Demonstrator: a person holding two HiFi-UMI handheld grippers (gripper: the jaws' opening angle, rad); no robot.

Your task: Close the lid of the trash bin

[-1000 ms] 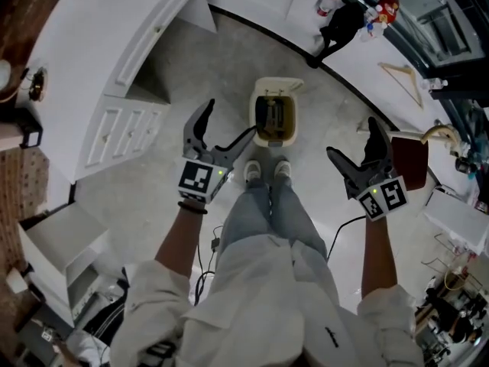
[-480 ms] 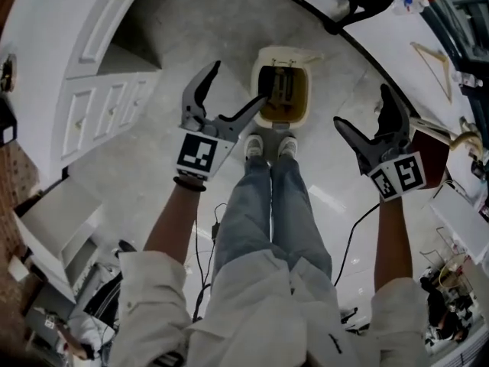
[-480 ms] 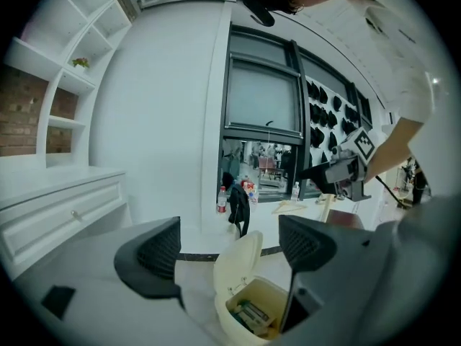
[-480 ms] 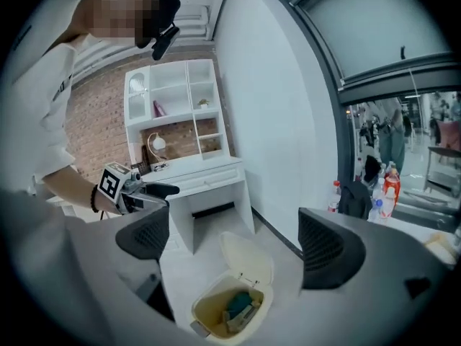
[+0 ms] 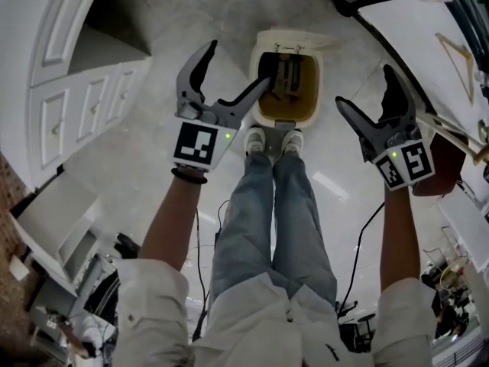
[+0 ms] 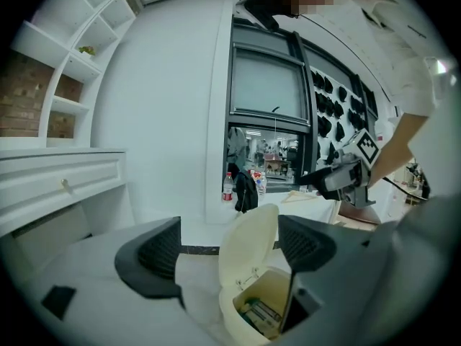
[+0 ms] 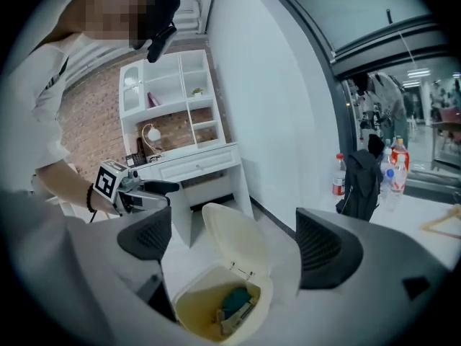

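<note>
A small cream trash bin (image 5: 286,117) stands on the floor just ahead of my shoes, its lid (image 5: 294,38) tipped up at the back. Trash lies inside the bin (image 7: 220,305). My left gripper (image 5: 238,63) is open to the bin's left, with its right fingertip over the left rim. The right gripper (image 5: 365,86) is open too, just right of the bin and apart from it. In the left gripper view the raised lid (image 6: 248,265) shows between the jaws of the left gripper (image 6: 230,247). The right gripper (image 7: 241,244) likewise frames the lid (image 7: 234,240). Neither gripper holds anything.
A white dresser (image 5: 76,105) with drawers stands to the left. Behind the bin runs a white wall with a dark floor strip. A low white ledge on the right carries a wooden hanger (image 5: 454,52), bottles (image 6: 228,187) and a black bag (image 7: 360,186). A brown seat (image 5: 447,167) is at the right.
Both grippers have moved forward towards the bin, and the left one's fingertip now reaches over its left rim. The lid stays tipped up.
</note>
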